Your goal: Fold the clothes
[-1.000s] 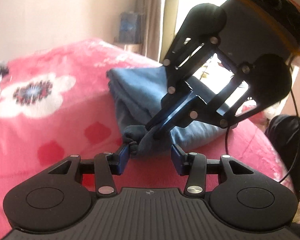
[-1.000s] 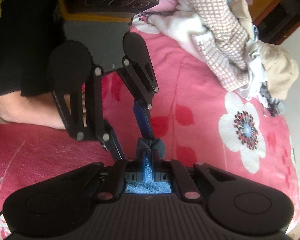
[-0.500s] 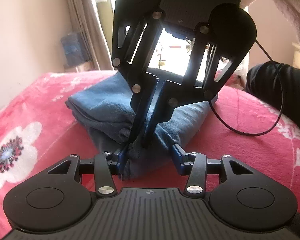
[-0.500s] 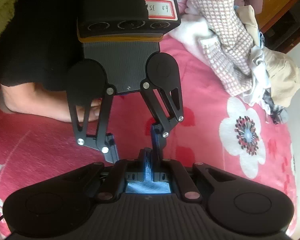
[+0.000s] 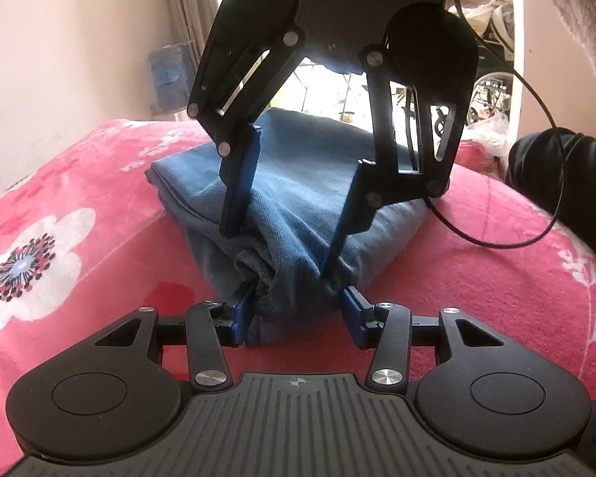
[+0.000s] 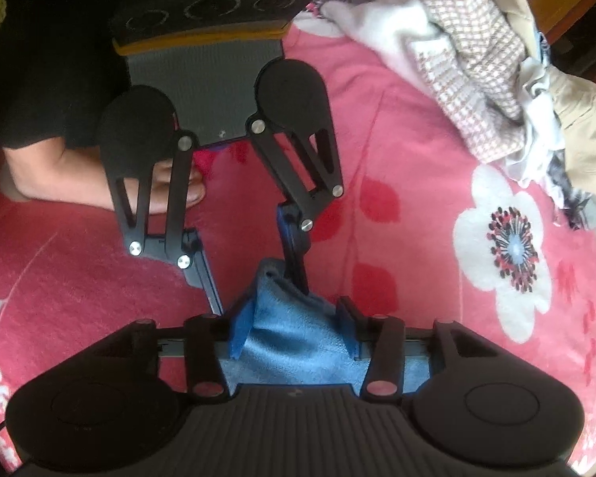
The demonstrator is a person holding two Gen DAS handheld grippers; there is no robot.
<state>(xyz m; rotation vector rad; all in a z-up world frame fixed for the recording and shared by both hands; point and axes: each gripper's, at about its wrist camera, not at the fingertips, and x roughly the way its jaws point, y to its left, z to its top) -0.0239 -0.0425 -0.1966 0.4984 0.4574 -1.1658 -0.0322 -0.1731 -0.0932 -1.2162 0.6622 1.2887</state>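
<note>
A folded blue garment (image 5: 298,175) lies on the pink flowered bedspread (image 5: 99,198). My left gripper (image 5: 297,312) is open, its blue pads on either side of the garment's near bunched corner. Facing it from above, my right gripper (image 5: 278,254) is also open, with its fingertips down on the cloth. In the right wrist view, the blue garment (image 6: 294,330) sits loose between the spread fingers of the right gripper (image 6: 294,324). The left gripper (image 6: 260,300) points in from the far side, one finger touching the cloth's peak.
A heap of unfolded clothes (image 6: 496,59) sits at the far right of the bed. A person's bare foot (image 6: 99,187) and dark-clothed leg (image 5: 568,183) rest beside the garment. A black cable (image 5: 544,206) loops over the bedspread. A wall and curtain stand behind.
My right gripper was shut on the blue cloth's corner and has opened, letting it go. The two grippers turned to face each other over the garment. The left stayed open.
</note>
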